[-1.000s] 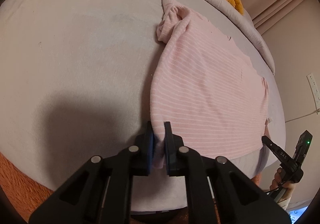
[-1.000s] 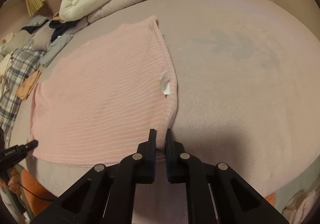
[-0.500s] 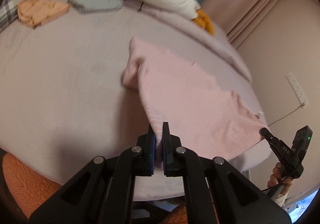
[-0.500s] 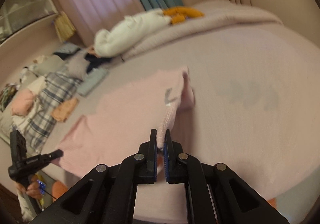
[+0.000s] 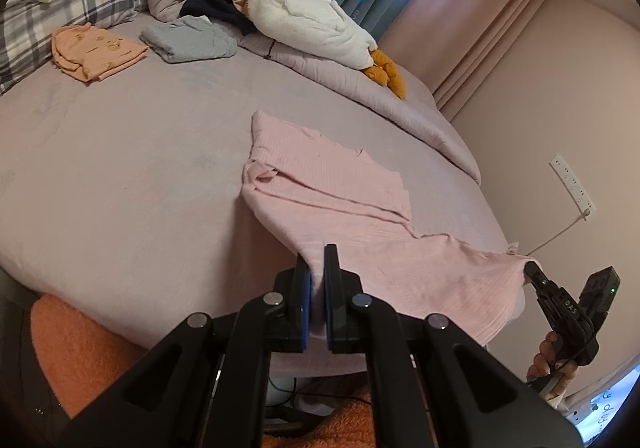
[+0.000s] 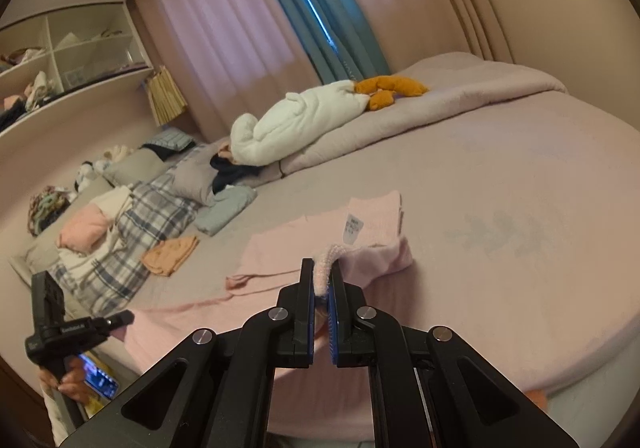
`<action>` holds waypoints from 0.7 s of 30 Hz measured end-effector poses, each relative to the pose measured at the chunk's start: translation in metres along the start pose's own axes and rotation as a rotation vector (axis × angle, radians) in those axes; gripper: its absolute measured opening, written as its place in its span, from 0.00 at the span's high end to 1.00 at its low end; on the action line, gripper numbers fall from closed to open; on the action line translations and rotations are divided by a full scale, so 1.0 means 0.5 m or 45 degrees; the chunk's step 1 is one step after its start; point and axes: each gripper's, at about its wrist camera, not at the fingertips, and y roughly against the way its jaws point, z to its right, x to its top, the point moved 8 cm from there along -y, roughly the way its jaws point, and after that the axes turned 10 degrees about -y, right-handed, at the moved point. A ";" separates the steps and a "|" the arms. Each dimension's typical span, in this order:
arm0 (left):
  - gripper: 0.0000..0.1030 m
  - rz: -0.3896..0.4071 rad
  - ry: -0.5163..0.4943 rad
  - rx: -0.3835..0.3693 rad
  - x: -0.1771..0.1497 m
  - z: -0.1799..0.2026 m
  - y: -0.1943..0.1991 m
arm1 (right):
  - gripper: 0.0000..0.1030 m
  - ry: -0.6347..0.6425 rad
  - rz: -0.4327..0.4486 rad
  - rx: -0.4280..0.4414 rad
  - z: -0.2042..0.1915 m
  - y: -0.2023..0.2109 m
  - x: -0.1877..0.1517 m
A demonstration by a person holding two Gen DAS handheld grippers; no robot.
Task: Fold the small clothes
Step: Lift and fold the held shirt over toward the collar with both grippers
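A pink ribbed garment lies on the mauve bed, its near edge lifted off the sheet. My left gripper is shut on one near corner of it. My right gripper is shut on the other near corner, with the hem bunched between the pads. The right gripper also shows at the right in the left wrist view, the left gripper at the lower left in the right wrist view. The garment sags between them; a white label faces up.
An orange folded garment and a grey-blue folded one lie at the far left of the bed. A white plush toy lies on a rolled duvet. Plaid pillows lie far left. A wall socket strip is at the right.
Both grippers have risen and pulled back with the garment's near corners, lifting the near half off the bed. The far part has slackened and creased.
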 end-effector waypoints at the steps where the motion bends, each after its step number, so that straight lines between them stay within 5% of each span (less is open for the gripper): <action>1: 0.96 -0.002 0.007 -0.001 -0.006 -0.003 0.004 | 0.93 -0.006 -0.001 -0.001 0.002 0.006 -0.004; 11: 0.96 -0.048 0.073 -0.003 -0.026 -0.024 -0.012 | 0.93 -0.140 -0.035 -0.026 0.039 0.006 -0.033; 21: 0.96 -0.031 0.068 0.014 0.058 -0.036 -0.075 | 0.93 -0.144 -0.028 -0.042 0.041 -0.070 0.035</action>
